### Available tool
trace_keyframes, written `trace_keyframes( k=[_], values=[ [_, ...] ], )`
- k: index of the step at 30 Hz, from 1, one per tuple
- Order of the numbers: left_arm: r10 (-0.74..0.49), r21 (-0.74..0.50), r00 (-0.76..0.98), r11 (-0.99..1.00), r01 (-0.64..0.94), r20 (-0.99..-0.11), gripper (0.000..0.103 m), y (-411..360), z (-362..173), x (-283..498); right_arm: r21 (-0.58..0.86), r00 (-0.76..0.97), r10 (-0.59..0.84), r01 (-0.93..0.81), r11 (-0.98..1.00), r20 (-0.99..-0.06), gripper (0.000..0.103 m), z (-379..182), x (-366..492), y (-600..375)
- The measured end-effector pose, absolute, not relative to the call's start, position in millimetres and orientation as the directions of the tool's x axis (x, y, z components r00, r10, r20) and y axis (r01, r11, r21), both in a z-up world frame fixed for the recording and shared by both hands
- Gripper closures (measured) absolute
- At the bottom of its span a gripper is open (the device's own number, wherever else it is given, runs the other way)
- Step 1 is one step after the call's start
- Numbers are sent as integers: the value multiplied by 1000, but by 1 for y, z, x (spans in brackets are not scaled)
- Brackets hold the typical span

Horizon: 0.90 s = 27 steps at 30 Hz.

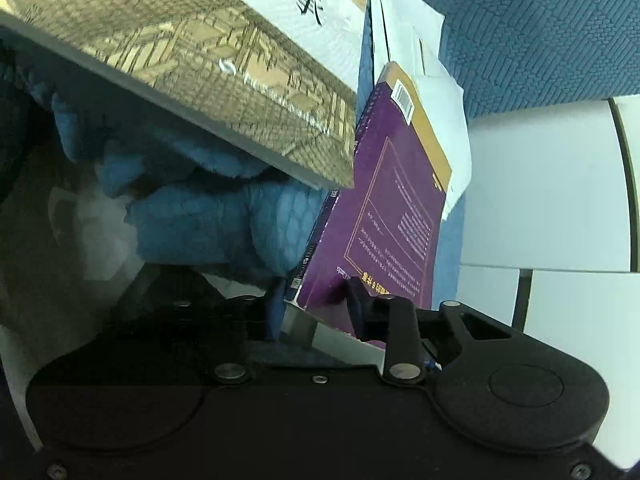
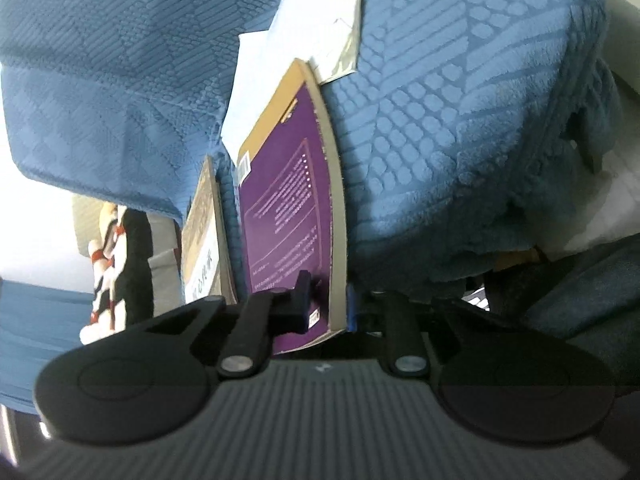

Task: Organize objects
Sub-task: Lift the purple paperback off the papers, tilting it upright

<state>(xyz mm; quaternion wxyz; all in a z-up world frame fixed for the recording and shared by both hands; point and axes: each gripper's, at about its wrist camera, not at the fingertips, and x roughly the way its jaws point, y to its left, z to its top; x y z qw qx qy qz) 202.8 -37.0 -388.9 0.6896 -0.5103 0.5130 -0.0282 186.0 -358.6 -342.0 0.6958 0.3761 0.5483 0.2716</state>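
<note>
Both claws, left gripper (image 1: 316, 312) and right gripper (image 2: 326, 300), are clamped on the purple softcover book with a tan band (image 1: 384, 200), standing on edge against the blue textured blanket (image 2: 440, 120). Tan patterned book (image 1: 180, 52) sits just beside. Mid-carry, I reckon; next you need a steady two-handed set-down.

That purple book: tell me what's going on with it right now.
Both grippers are clamped on the purple book, one at each of two edges: the left gripper and the right gripper. It is held up over the blue textured blanket. A tan patterned book and some white papers sit close by. Nothing shows where the book will go.
</note>
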Motion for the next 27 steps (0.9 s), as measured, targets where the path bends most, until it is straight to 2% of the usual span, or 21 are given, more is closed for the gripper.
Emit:
trace_keyframes(
  k=[5,10,12,15,16,20,27],
  values=[
    [-602,-753,458,459,-471,-654,77,-46,-392,190,798,257,767,29,601,-587,86,-327,181,-364],
    [-634,-765,436,464,-447,-639,79,-55,-393,183,791,276,746,110,602,-606,85,-332,178,-376],
    [-642,-777,450,430,-460,-621,76,-52,-399,183,796,276,748,165,582,-604,83,-340,179,-381],
    [-646,-786,469,380,-487,-603,65,-45,-408,184,806,284,755,206,555,-592,80,-347,180,-384],
    [-654,-792,473,355,-497,-590,64,-39,-413,180,806,285,753,213,553,-593,76,-348,181,-384],
    [-692,-814,485,270,-514,-535,64,-35,-427,178,813,279,766,257,522,-579,63,-357,182,-386],
    [-710,-828,477,275,-489,-518,71,-46,-428,183,805,288,752,252,538,-593,61,-362,185,-381]
  ],
)
